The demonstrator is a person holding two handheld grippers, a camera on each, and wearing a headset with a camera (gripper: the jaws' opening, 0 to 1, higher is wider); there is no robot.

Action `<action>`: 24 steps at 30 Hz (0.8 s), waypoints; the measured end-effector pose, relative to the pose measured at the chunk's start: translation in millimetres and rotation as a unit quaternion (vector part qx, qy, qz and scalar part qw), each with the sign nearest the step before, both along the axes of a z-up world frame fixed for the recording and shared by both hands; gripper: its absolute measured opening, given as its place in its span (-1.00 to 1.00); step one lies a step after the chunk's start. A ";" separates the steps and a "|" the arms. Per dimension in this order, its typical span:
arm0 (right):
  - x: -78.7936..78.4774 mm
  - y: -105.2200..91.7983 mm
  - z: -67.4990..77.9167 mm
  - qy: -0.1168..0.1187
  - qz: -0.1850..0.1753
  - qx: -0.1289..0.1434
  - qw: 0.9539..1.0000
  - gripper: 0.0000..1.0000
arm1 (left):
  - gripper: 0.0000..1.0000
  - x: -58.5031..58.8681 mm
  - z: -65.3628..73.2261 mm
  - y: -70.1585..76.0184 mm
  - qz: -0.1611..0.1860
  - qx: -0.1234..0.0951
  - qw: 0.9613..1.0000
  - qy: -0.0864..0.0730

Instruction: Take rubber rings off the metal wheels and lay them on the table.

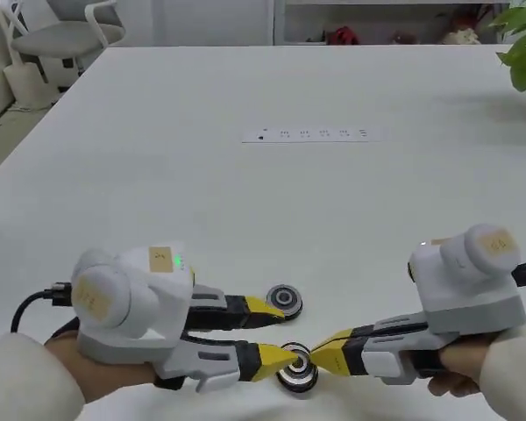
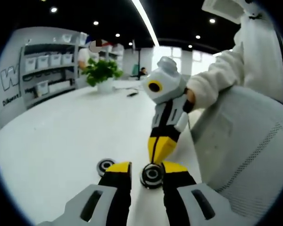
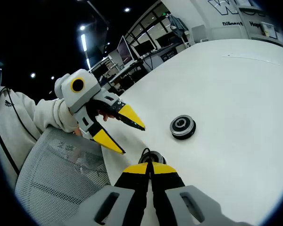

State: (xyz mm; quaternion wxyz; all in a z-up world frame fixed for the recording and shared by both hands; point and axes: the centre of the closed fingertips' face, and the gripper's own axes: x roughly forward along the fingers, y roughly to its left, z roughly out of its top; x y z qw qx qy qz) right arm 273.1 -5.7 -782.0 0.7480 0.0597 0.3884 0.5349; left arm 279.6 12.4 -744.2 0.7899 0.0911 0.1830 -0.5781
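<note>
The left gripper (image 2: 146, 167) stands open, with a metal wheel (image 2: 152, 175) just at its tips. The right gripper (image 3: 151, 165), jaws together, touches the wheel's rim.

White plastic chair (image 1: 61, 35) upper left of head view, green leafy plant (image 1: 522, 44) at the upper right edge. Thin strip of small dark printed marks (image 1: 311, 134) just above frame centre. Left gripper view: plant sits in a white pot (image 2: 105, 86) upper left, white shelf rack with bins (image 2: 42, 77) further left, long ceiling light strip (image 2: 144, 19) up top. Right gripper view: grey mesh chair back (image 3: 61, 174) lower left, dark monitors (image 3: 125, 49) upper centre.
</note>
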 end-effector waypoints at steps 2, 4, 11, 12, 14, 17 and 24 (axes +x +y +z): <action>0.2 -1.2 -0.6 -0.004 0.001 -0.006 1.000 -1.00 | -0.39 -0.2 6.8 4.5 0.003 -0.005 1.000 -0.003; 0.4 -1.2 1.2 -0.004 0.000 -0.005 1.000 -1.00 | -0.27 -2.3 13.0 8.2 -0.001 -0.004 1.000 -0.011; 0.3 -0.5 4.5 -0.012 0.002 -0.008 1.000 -1.00 | 0.08 -9.9 33.0 16.9 -0.005 0.001 1.000 -0.030; 0.4 -0.3 5.4 -0.013 0.002 -0.007 1.000 -1.00 | 0.10 -10.9 34.3 18.0 -0.005 0.002 0.999 -0.031; 0.5 0.0 7.3 -0.015 0.001 -0.007 1.000 -1.00 | 0.12 -13.1 36.9 21.9 -0.005 0.008 0.999 -0.037; 1.1 -0.1 10.2 -0.016 -0.001 -0.004 1.000 -1.00 | 0.19 -17.1 39.4 29.0 -0.002 0.012 0.999 -0.039; 2.3 1.5 16.8 -0.022 -0.004 -0.001 1.000 -1.00 | 0.26 -19.8 41.0 51.3 0.024 0.027 0.998 -0.046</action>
